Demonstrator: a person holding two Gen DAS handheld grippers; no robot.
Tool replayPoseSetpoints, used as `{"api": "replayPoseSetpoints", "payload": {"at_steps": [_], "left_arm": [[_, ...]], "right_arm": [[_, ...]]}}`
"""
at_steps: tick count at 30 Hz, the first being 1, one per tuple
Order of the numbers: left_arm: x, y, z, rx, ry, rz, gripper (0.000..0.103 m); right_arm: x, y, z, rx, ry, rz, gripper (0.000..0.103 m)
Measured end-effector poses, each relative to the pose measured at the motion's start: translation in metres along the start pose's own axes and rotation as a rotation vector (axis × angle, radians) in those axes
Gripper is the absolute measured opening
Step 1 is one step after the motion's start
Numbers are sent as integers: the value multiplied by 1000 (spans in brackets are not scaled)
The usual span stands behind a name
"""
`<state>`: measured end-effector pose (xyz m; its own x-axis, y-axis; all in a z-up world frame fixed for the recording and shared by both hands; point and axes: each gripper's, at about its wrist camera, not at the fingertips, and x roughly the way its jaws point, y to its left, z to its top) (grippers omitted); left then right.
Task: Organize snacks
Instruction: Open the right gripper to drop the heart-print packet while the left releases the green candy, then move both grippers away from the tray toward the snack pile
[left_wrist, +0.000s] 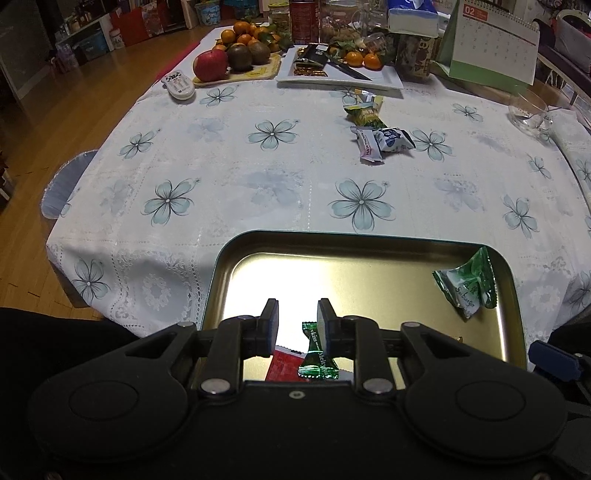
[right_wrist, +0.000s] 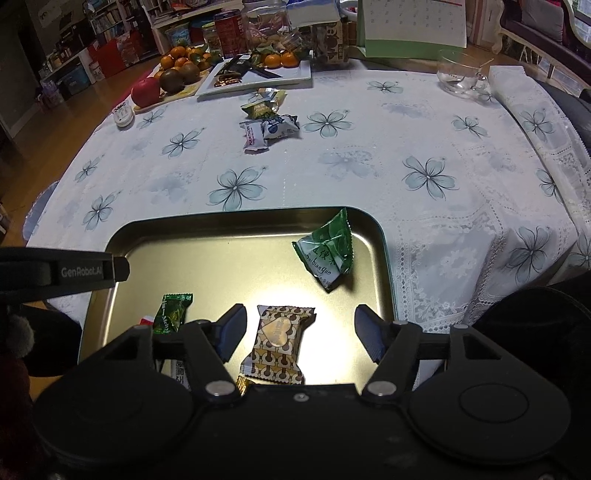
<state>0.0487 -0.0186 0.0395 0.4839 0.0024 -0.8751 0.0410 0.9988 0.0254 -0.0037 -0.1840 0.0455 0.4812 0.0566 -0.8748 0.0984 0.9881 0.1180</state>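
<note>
A gold metal tray (left_wrist: 369, 254) (right_wrist: 122, 243) sits at the near table edge. In it lie a green packet (left_wrist: 469, 284) (right_wrist: 328, 251), a small green candy (left_wrist: 317, 354) (right_wrist: 171, 312), a red packet (left_wrist: 282, 365) and a brown-patterned snack (right_wrist: 280, 343). My left gripper (left_wrist: 297, 314) hangs open over the tray, above the green candy. My right gripper (right_wrist: 301, 325) is wide open over the brown snack, not touching it. Several loose snacks (left_wrist: 380, 129) (right_wrist: 267, 122) lie further out on the cloth.
A fruit board (left_wrist: 236, 55) (right_wrist: 162, 81), a white plate (left_wrist: 384, 79) (right_wrist: 295, 74) holding a knife, a remote (left_wrist: 179, 86), jars, a calendar (left_wrist: 495, 40) and a glass bowl (left_wrist: 528, 110) (right_wrist: 458, 77) stand at the far side. The table edge drops to floor on the left.
</note>
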Motion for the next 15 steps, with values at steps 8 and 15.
{"api": "replayPoseSetpoints", "payload": {"at_steps": [8,15], "left_arm": [[3,2,-2,-28,16,-6,33],[9,9,-4,-46,82,-78,33]], "right_arm": [[6,6,-2,-39,33,14,81],[11,3,-5,-23,74,30,80]]}}
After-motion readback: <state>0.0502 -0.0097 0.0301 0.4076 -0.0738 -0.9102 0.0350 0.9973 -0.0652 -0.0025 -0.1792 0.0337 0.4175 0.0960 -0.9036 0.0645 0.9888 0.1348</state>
